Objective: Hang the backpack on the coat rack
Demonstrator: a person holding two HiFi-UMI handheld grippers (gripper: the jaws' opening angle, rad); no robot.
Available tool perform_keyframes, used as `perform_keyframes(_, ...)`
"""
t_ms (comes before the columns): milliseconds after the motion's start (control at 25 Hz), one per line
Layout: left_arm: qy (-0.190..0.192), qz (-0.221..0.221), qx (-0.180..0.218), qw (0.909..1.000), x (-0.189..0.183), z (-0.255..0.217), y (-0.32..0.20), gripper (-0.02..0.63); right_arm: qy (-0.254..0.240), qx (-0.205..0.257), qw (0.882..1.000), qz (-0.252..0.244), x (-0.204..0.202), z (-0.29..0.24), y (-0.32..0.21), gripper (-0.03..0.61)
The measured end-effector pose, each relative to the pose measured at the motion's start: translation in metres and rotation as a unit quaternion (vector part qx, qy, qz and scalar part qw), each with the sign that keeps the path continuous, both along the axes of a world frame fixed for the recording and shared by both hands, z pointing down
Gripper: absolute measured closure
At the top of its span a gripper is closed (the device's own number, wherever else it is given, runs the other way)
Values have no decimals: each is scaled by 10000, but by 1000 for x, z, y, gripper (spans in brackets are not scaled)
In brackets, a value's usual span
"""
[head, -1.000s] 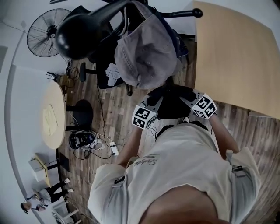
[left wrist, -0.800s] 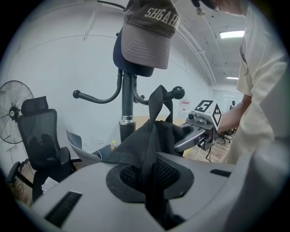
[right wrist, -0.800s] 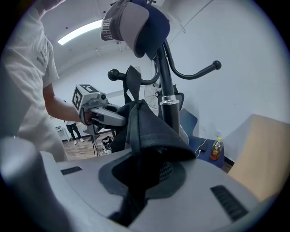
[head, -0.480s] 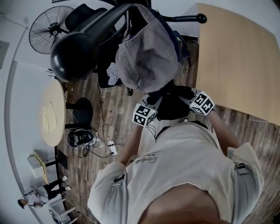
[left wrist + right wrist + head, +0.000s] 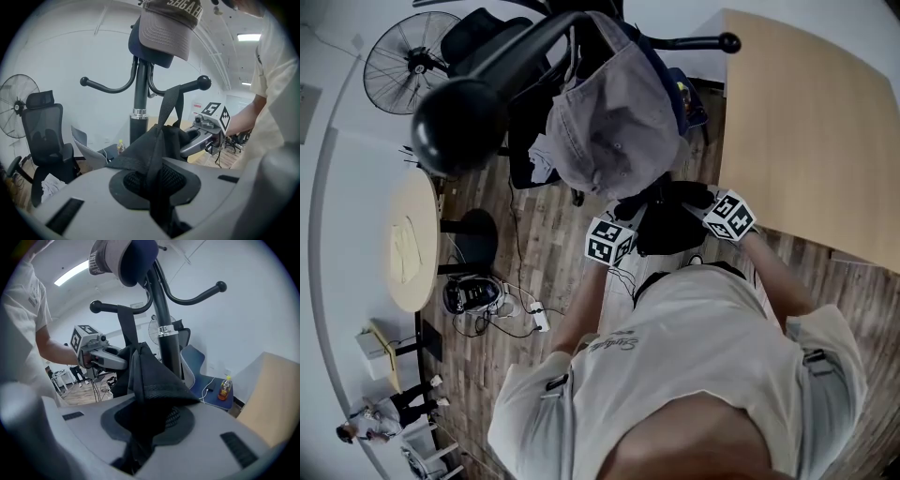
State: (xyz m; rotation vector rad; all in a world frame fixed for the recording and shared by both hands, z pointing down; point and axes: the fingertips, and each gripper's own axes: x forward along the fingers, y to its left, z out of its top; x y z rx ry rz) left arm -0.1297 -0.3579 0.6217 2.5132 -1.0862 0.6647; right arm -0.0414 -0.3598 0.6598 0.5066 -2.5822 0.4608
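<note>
both my grippers have crept a little farther in toward the coat rack (image 5: 139, 101), and their jaws have just been easing wider, with black cloth between them. my left gripper (image 5: 157, 187) pinches the backpack (image 5: 152, 145) on its left side and my right gripper (image 5: 140, 432) pinches it on the right, pads pressing the fabric. the backpack sits between them, just near of the rack's pole, below the grey cap (image 5: 614, 122). its strap (image 5: 169, 101) runs up to a knobbed arm.
</note>
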Motion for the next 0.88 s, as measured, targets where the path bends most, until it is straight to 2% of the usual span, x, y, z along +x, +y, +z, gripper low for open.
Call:
perform_keyframes(200, 156, 30, -89, 9998, 2, 4, -1, 555, -31, -79, 9998, 153, 2, 3, -5, 491)
perform_keyframes(480, 3, -35, -278, 9996, -4, 2, 7, 504, 48, -237, 9963, 820, 21, 0, 1, 414)
perform_keyframes(720, 188, -270, -124, 9994, -20, -15, 22, 485, 311, 98, 9913, 1274, 51, -11, 16, 433)
perform_keyframes(880, 269, -404, -232, 9986, -40, -28, 45, 489, -15, -180, 9817, 1896, 67, -20, 45, 480)
